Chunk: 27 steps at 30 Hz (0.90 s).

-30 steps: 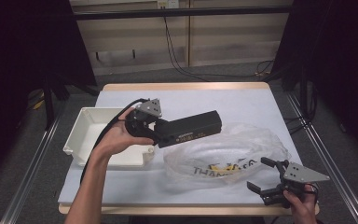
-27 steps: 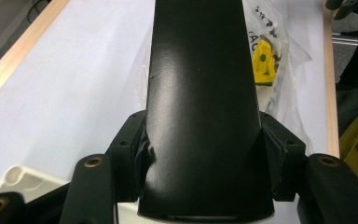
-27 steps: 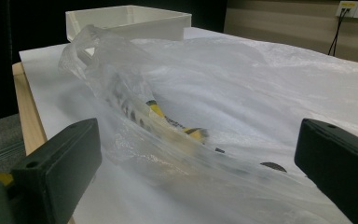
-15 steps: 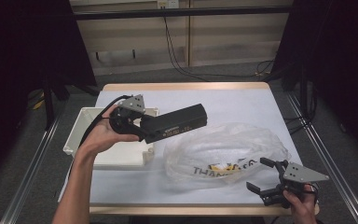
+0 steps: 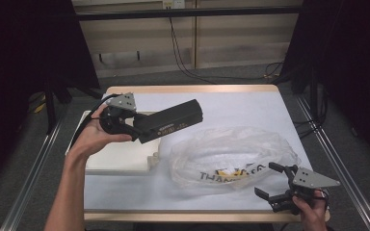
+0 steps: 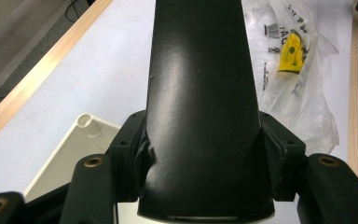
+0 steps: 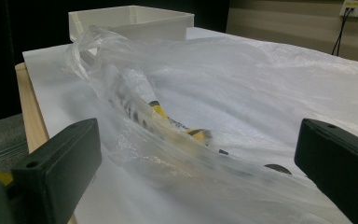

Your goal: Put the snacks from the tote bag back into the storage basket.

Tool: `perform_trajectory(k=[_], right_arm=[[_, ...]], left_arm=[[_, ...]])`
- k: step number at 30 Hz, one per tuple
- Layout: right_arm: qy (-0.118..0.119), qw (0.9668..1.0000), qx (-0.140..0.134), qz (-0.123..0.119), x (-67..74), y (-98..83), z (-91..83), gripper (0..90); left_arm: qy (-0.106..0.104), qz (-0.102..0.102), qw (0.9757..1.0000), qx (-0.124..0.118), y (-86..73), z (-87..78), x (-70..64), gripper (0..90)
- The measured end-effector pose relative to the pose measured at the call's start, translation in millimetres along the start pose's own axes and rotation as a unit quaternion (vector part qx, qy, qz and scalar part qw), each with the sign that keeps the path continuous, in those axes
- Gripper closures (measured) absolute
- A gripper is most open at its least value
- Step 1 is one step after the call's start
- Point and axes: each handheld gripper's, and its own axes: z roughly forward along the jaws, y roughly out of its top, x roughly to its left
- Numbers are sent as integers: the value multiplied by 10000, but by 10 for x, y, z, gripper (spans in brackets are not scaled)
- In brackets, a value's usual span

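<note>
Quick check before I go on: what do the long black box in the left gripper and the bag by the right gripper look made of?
Black box: likely matte cardboard, with a soft sheen and a crease dented in where the left gripper clamps it. Bag: thin translucent plastic film, wrinkled, glossy, with print showing through.

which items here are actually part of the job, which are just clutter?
In play:
- black box, clamped in the left gripper, held above the table
- white bin, just under the box
- plastic bag, lying in front of the open right gripper

Lying about:
- cables on the floor beyond the table
- wall socket
</note>
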Motion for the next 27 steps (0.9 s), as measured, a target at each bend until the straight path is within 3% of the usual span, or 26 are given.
perform_trajectory(k=[16,27], right_arm=[[12,10000,-10,5,-2,0,13,0],[12,10000,-4,7,-5,-1,10,0]], left_arm=[[232,-239,9994,25,-195,-264,179,431],[312,-425,9983,238,-421,-417,261,431]])
